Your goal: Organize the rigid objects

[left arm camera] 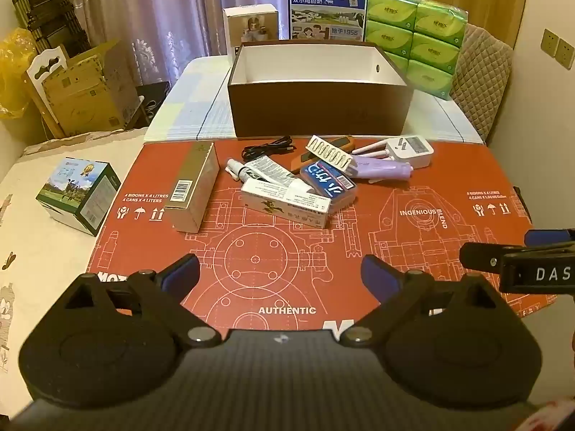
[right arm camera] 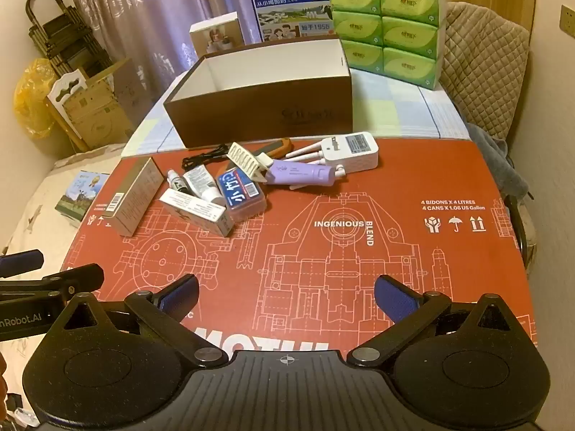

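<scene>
So both are wide open and empty: left gripper (left arm camera: 279,273) and right gripper (right arm camera: 286,292) hover over the red mat (right arm camera: 359,251), clutter pile (left arm camera: 294,179) ahead, brown box (left arm camera: 320,107) beyond it.

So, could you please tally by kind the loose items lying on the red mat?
Boxes (gold, white, blue): 3
Tubes (white, purple): 2
Bottle: 1
Cable: 1
Blister strip: 1
Router: 1
Orange tool: 1
Total: 10
</scene>
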Tool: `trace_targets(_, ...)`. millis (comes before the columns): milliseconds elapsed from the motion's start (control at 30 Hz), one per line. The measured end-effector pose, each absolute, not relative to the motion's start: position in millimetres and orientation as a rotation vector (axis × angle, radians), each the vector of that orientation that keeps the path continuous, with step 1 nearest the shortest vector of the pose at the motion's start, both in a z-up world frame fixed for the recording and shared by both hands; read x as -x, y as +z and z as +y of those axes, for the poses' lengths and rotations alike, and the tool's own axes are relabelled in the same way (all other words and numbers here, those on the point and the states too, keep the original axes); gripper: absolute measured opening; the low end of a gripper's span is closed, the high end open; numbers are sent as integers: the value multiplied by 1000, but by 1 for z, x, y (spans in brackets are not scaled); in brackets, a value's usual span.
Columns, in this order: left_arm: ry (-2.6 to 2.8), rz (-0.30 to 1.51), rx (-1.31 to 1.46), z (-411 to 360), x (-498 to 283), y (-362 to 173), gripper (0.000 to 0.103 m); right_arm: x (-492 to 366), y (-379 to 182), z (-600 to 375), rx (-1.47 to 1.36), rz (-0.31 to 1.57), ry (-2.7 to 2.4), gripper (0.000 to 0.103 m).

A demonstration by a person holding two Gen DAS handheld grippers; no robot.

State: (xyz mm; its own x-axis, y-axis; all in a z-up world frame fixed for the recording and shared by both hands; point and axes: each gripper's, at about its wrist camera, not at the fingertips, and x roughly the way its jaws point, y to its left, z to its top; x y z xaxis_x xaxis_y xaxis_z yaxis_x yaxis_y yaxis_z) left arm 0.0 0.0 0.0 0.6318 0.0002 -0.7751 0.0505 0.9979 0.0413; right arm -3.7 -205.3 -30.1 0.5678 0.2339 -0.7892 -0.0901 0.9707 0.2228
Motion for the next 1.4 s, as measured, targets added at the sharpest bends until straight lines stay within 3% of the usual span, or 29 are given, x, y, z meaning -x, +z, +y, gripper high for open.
trace_targets(1400,-29,887,-63,0,0,0,95,2,-29,-204,-159,949,190,101)
